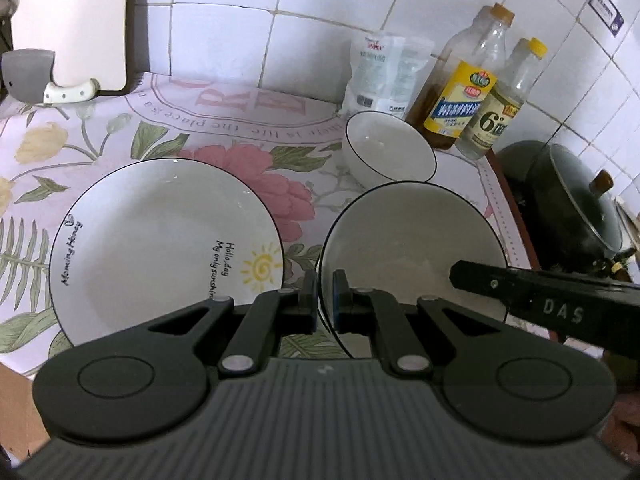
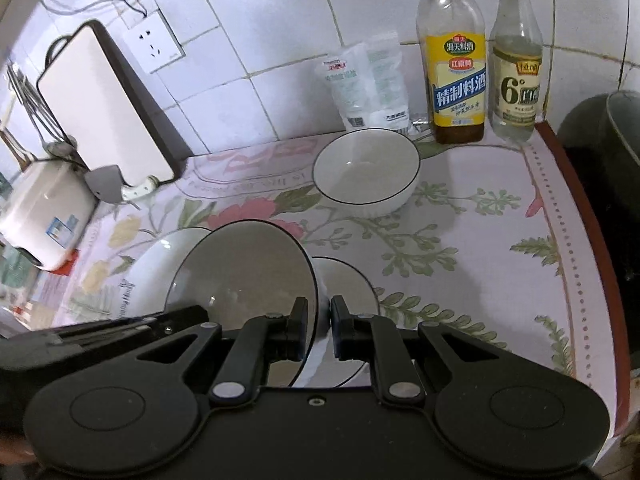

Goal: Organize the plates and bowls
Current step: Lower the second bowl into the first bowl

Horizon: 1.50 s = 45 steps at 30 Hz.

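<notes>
Left gripper (image 1: 325, 300) and right gripper (image 2: 319, 330) fingers each clench the held bowl's (image 1: 412, 248) rim. Lower bowl (image 2: 348, 292) half hidden; seen from the right wrist only.

Left gripper (image 1: 325, 300) nearly closed, right gripper (image 2: 319, 322) nearly closed, side by side

White tiled wall (image 2: 248, 32) with a socket (image 2: 154, 42) — floral tablecloth (image 2: 480, 240) below.
</notes>
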{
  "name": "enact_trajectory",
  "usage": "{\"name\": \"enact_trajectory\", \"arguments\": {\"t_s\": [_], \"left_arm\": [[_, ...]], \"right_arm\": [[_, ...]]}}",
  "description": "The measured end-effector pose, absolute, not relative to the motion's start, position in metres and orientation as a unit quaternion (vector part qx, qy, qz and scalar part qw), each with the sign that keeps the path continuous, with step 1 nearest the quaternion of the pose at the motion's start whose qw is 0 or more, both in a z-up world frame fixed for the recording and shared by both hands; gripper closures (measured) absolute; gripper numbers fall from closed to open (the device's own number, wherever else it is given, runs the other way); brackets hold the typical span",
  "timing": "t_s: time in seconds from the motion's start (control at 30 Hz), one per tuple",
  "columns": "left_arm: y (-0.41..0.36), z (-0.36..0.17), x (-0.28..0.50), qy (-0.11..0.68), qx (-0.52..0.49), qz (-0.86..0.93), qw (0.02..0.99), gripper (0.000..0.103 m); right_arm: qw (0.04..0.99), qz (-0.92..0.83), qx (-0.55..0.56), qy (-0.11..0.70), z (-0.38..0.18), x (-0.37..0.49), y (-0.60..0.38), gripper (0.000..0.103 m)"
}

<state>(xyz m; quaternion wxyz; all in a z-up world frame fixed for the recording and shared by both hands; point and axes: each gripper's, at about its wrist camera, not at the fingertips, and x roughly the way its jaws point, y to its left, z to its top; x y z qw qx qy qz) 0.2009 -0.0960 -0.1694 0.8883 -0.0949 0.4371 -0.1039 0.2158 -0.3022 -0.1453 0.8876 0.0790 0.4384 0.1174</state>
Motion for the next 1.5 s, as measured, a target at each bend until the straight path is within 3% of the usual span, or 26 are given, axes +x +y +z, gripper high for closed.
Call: {"name": "enact_trajectory", "arguments": {"t_s": [0.83, 1.1, 1.5], "left_arm": [[-0.115, -0.202, 0.22, 0.464, -0.06, -0.087, 0.88, 0.098], [-0.119, -0.204, 0.225, 0.468, -0.049, -0.084, 0.879, 0.097], [-0.111, -0.192, 0.222, 0.472, -0.068, -0.096, 0.874, 0.095]], "right_arm": [[0.908, 0.14, 0.021, 0.395, -0.185, 0.221, -0.306, 0.087], [0.912, 0.129, -0.045, 0.386, -0.189, 0.221, -0.293, 0.085], [0.924, 0.125, -0.008, 0.362, -0.174, 0.209, -0.307, 0.084]]}}
